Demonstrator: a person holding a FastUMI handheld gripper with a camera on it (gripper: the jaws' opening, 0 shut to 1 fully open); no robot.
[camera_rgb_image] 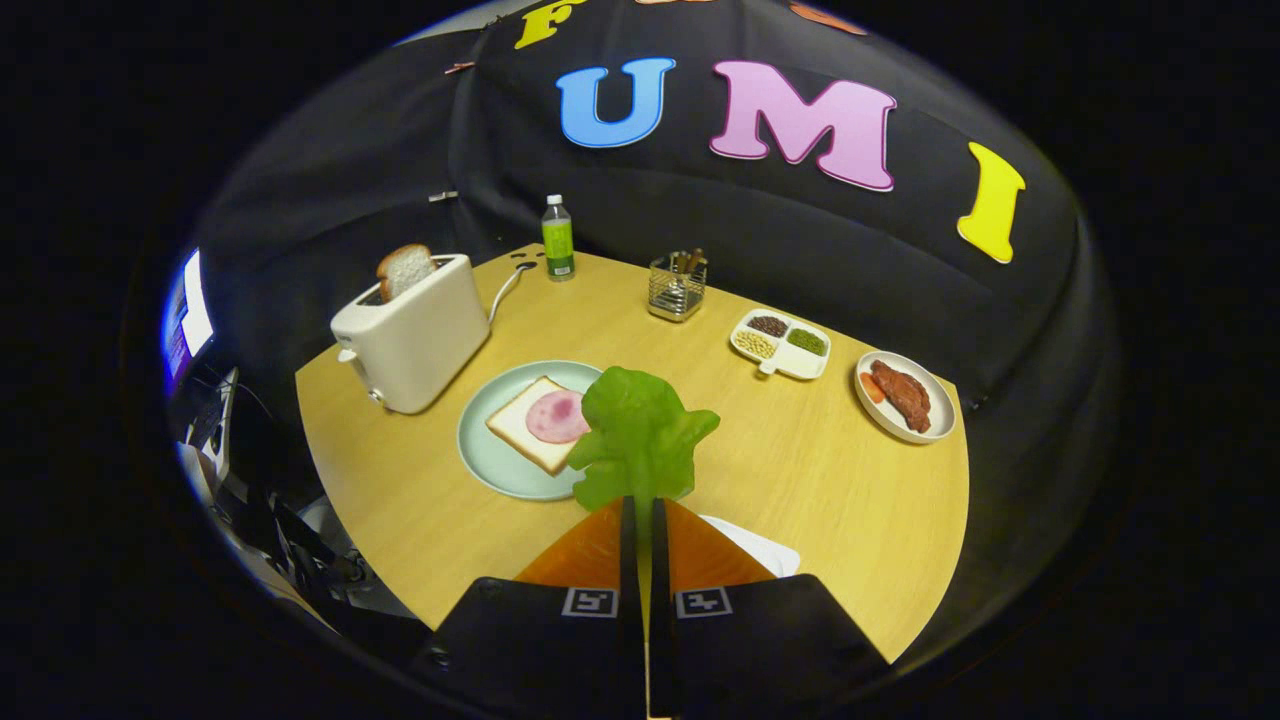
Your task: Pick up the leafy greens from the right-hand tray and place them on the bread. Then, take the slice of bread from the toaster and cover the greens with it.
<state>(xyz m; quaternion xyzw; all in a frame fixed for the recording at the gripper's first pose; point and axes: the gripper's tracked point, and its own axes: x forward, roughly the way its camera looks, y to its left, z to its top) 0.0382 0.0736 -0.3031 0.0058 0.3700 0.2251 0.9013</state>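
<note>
Closed almost together, the gripper pinches the stem end of the leafy greens between both fingers, with the ruffled leaf standing up just ahead of the tips. Just beside the fingers, close under them, a white tray shows one corner.

Taking the pale green plate as the landmark: it lies on the wooden table just ahead of the fingers and to their left. On it rests an open slice of bread topped with a round pink slice of ham. The held greens hang over the plate's near right rim, their edge overlapping the bread's corner in this view; whether they touch it cannot be told.

Just behind the plate and to its left stands a white toaster, with a slice of toast sticking up from its slot. Farther behind the plate a green-labelled bottle stands at the table's far edge. Behind and right of the plate is a wire utensil holder. Well to the right of the plate sit a divided dish of beans and grains and, beyond it, a small plate of red-brown meat.
</note>
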